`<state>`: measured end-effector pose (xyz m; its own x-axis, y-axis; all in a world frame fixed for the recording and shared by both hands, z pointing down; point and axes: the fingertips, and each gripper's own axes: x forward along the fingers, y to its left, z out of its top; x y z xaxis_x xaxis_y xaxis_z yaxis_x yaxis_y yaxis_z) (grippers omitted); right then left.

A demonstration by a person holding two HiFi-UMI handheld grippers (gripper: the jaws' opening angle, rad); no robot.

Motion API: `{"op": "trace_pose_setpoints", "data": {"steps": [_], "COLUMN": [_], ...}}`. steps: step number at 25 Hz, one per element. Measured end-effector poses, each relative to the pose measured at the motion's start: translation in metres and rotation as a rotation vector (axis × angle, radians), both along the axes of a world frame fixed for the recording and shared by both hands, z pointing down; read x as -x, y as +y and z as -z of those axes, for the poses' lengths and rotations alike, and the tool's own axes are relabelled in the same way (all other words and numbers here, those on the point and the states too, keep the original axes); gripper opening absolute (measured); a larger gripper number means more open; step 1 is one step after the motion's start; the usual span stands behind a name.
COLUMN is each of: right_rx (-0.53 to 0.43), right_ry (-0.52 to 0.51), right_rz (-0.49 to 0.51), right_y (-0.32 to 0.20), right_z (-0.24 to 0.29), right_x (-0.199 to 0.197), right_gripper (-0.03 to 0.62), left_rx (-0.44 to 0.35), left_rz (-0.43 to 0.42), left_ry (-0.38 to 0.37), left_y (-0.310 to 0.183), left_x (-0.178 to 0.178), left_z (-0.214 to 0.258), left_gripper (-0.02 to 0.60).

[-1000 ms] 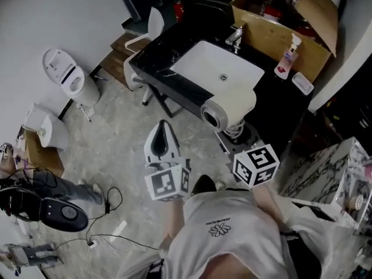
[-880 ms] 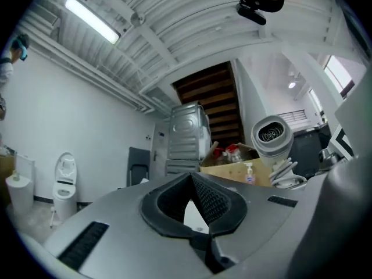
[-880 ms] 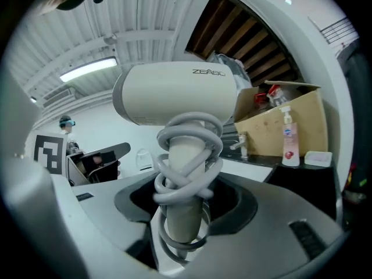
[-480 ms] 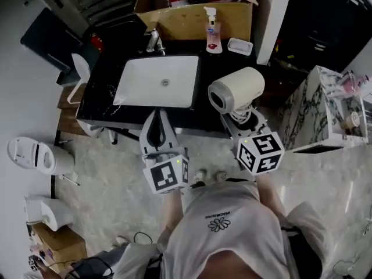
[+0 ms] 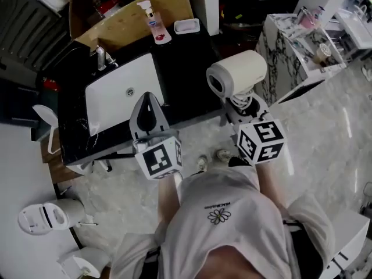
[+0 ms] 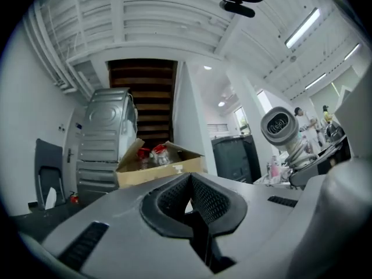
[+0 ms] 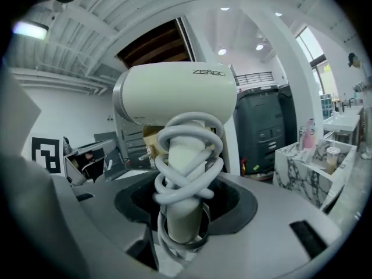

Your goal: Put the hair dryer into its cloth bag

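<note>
Cream hair dryer (image 5: 237, 75): cord-wrapped handle clamped between right gripper (image 5: 242, 106) fingers. Left gripper (image 5: 147, 101) fingers together, nothing between them.

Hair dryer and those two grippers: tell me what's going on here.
A person holds a two-jaw gripper in each hand, beside a black counter with a white sink. The right gripper is clamped on the handle of the cream hair dryer, held upright, with its cord wound round the handle. The left gripper is shut and empty. No cloth bag shows in any view, so the dryer is not yet bagged.
</note>
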<state>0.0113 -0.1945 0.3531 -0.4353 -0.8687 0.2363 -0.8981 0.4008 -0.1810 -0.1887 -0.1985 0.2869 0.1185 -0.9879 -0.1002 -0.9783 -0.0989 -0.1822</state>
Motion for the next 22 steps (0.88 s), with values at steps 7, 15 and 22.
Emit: {"op": "trace_pose_setpoints", "data": {"steps": [7,15,22], "right_rx": [0.019,0.036,0.044], "right_ry": [-0.009,-0.008,-0.007], "right_rz": [-0.153,-0.19,-0.161], "right_y": [0.023,0.034,0.042], "right_z": [-0.004,-0.009,-0.012], "right_x": [-0.016,-0.016,-0.011], "right_gripper": [0.209,0.209,0.209], "left_rx": [0.026,0.053,0.144], "left_rz": [-0.126,-0.198,-0.624], "left_ry": [-0.079,-0.124,-0.411], "left_y": [-0.005,-0.007,-0.02], "left_x": [-0.017,-0.027,-0.061], "left_z": [-0.01,-0.024,-0.057], "left_gripper": [0.014,0.014,0.144]}}
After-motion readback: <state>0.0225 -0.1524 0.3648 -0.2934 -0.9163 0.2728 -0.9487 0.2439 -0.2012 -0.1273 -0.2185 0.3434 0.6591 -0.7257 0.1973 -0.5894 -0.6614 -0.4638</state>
